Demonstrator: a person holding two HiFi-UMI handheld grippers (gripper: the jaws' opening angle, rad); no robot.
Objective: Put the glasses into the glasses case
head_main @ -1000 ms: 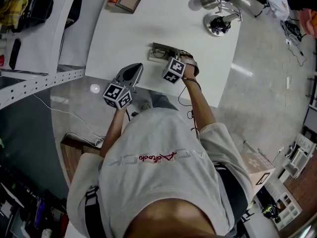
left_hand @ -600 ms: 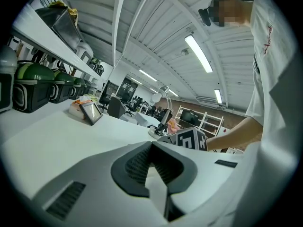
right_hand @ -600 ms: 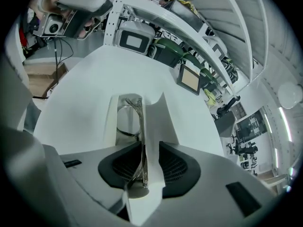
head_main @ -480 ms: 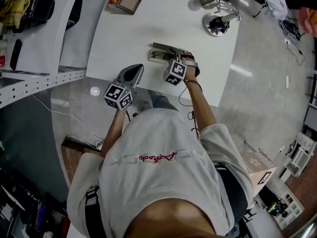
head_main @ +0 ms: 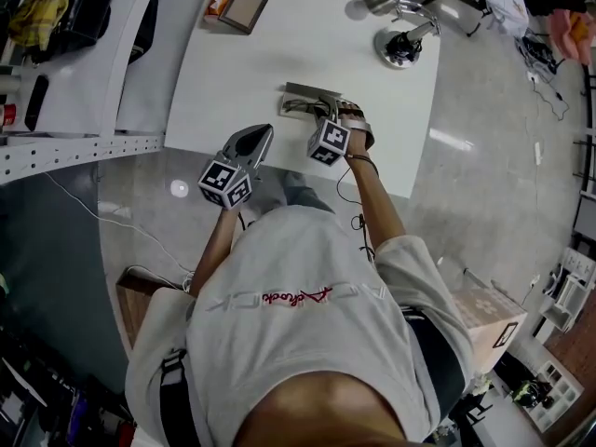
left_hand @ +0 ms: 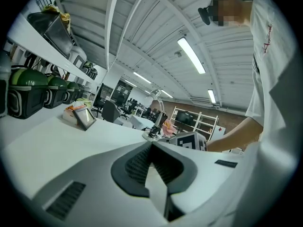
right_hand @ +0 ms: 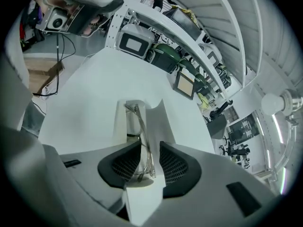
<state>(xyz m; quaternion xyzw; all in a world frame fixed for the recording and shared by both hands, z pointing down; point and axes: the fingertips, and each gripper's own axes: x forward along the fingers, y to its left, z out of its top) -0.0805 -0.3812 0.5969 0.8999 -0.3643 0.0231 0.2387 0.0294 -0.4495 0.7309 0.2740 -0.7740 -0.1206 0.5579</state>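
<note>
Table: big white top [head_main: 279, 54] fills the middle of the head view; mostly bare, and all the work sits at the near edge, close to the person.
Desk lamp: at the far right corner [head_main: 402, 40], well apart from the work; out of both grippers' way.
Picture frame: at the far left corner [head_main: 244, 4]; no part in this.
Left gripper: at the table's near edge [head_main: 263, 130], well apart to the left of the case; its own view shows the jaws together [left_hand: 151, 144] with nothing between them; my read is that it is standing by, since this step needs only one gripper.
Right gripper: tilted down over the case [head_main: 326, 115]; its jaws [right_hand: 150, 144] have just been opening and now stand wide apart; the glasses lie between the pads, but neither pad presses on them; that looks to me like a release, not a grab.
Glasses case: open near the front edge [head_main: 303, 91]; the tray [right_hand: 122, 122] faces up with the lid beside it, leaving the way in clear from above.
Glasses: folded and lying lengthwise in the tray [right_hand: 142, 131], [head_main: 300, 106]; I'd call the placing done; the risk now is a pad catching the thin frame as the gripper lifts away, so a straight pull-out looks wise.
</note>
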